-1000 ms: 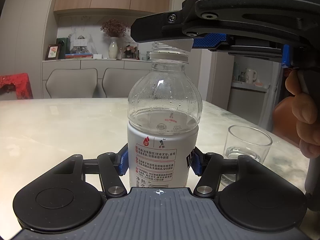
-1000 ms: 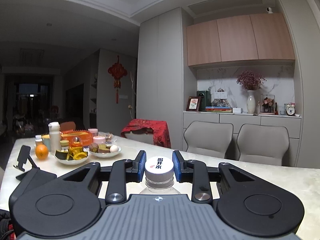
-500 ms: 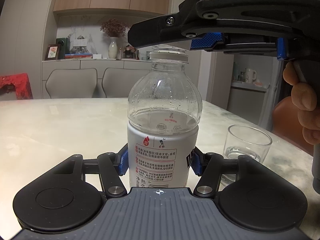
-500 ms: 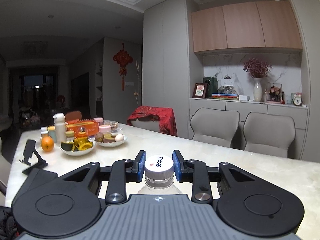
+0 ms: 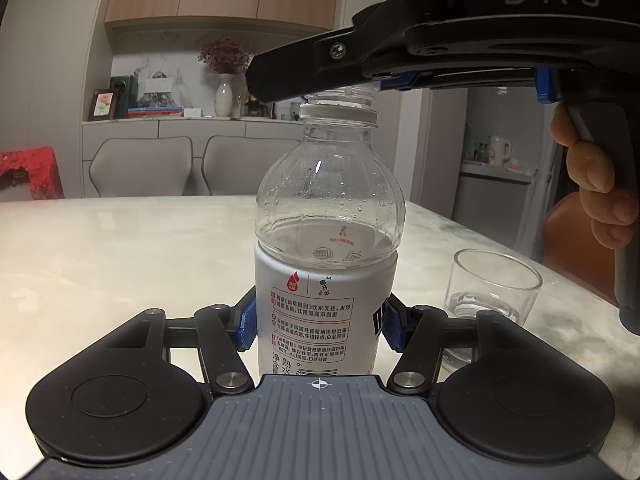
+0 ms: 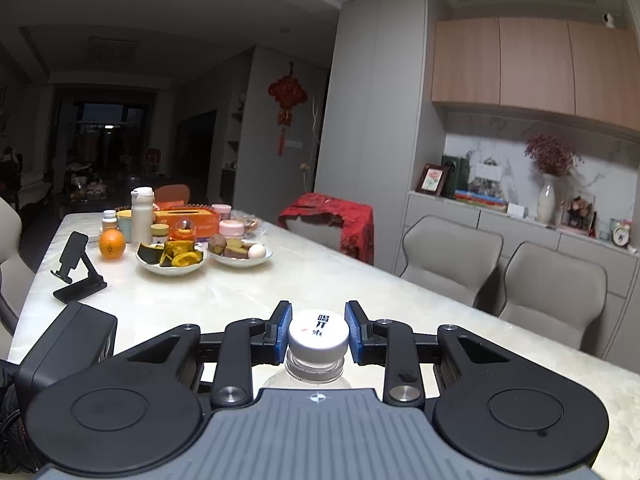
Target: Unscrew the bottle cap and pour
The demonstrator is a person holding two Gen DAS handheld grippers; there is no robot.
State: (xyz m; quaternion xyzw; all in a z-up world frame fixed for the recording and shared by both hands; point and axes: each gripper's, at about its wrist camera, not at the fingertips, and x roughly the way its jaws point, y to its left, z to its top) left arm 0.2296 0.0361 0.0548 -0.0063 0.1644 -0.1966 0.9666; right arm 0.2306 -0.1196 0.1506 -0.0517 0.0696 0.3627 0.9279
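The bottle (image 5: pixel 326 280) stands on the worktop (image 5: pixel 120 248), its label clamped between the left gripper (image 5: pixel 320 326) jaws; the cap (image 6: pixel 318 334) sits clamped between the right gripper (image 6: pixel 318 332) jaws. A skewed lift could snag the threads, tipping water; the glass (image 5: pixel 494 288) stands just right of the left jaws.

From my left wrist view, my right gripper (image 5: pixel 384 84) covers the bottle (image 5: pixel 326 280) mouth, hiding the cap; the bottle's base sits behind my own housing. The glass (image 5: pixel 494 292) bottom is partly blocked too. Label print mostly illegible.
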